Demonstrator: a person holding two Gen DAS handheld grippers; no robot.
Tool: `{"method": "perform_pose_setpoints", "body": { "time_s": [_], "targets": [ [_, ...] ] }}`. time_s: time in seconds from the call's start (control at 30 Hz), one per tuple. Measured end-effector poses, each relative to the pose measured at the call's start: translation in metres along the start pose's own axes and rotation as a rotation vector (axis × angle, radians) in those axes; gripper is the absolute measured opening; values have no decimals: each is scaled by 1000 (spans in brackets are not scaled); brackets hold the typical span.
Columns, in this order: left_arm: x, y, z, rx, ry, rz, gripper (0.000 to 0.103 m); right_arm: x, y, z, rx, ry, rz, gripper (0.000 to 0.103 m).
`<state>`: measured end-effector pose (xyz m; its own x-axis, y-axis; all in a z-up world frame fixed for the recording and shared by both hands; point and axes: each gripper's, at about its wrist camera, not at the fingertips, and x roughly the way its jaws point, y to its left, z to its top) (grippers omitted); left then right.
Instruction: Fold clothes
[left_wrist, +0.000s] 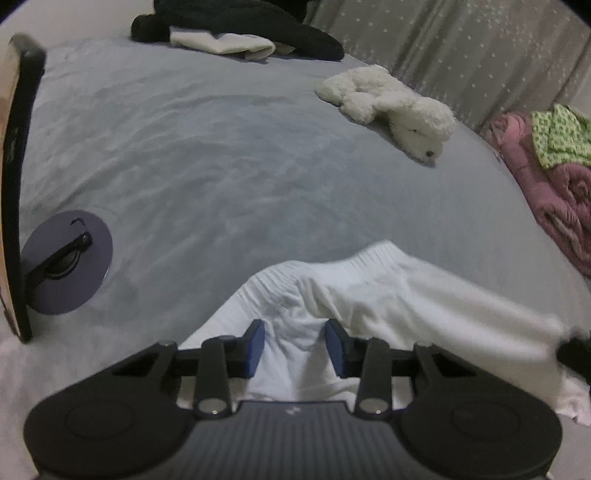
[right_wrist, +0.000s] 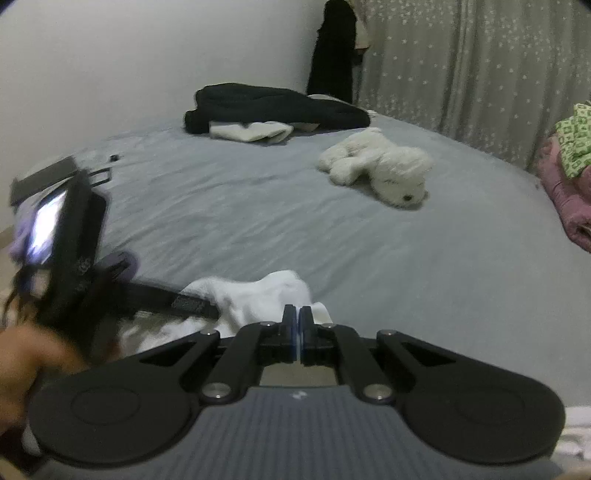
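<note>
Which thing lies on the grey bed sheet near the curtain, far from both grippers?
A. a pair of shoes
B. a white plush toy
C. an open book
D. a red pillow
B: a white plush toy lies on the grey bed sheet, close to the curtain and well beyond the white garment at the near edge; no pillow, book or shoes are seen there.

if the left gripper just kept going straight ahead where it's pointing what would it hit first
Most likely the white garment: the left gripper is open, and the cloth lies between and just ahead of its fingers. Beyond that, only bare grey bedsheet.
</note>
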<state>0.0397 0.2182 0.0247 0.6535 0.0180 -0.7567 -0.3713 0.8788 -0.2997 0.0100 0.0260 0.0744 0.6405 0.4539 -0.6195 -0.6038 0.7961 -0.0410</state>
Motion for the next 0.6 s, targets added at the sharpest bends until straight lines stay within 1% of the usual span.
{"method": "perform_pose_setpoints", "body": {
  "time_s": [0.07, 0.13, 0.27, 0.4, 0.5, 0.53, 0.57, 0.6],
  "targets": [
    [-1, 3, 1, -19, 0, -5, 38, -3, 9, -12, -6, 17, 19, 1],
    [-4, 3, -1, -14, -8, 0, 38, -3, 19, -26, -12, 41, 36, 1],
    [-10, 4, -4, 3, -21, 4, 38, 16, 31, -54, -27, 116, 43, 1],
    [-16, 6, -6, 26, -26, -5, 39, 40, 30, -75, -11, 170, 26, 1],
    [-20, 10, -5, 34, -16, -33, 39, 44, 27, -77, -1, 170, 28, 3],
    [-20, 12, -5, 34, -10, -45, 39, 43, 26, -74, 6, 169, 32, 6],
    [-21, 14, -4, 35, -5, -58, 39, 43, 25, -71, 14, 167, 37, 11],
    [-22, 16, -4, 36, 0, -70, 38, 41, 23, -68, 27, 160, 43, 11]
  ]
}}
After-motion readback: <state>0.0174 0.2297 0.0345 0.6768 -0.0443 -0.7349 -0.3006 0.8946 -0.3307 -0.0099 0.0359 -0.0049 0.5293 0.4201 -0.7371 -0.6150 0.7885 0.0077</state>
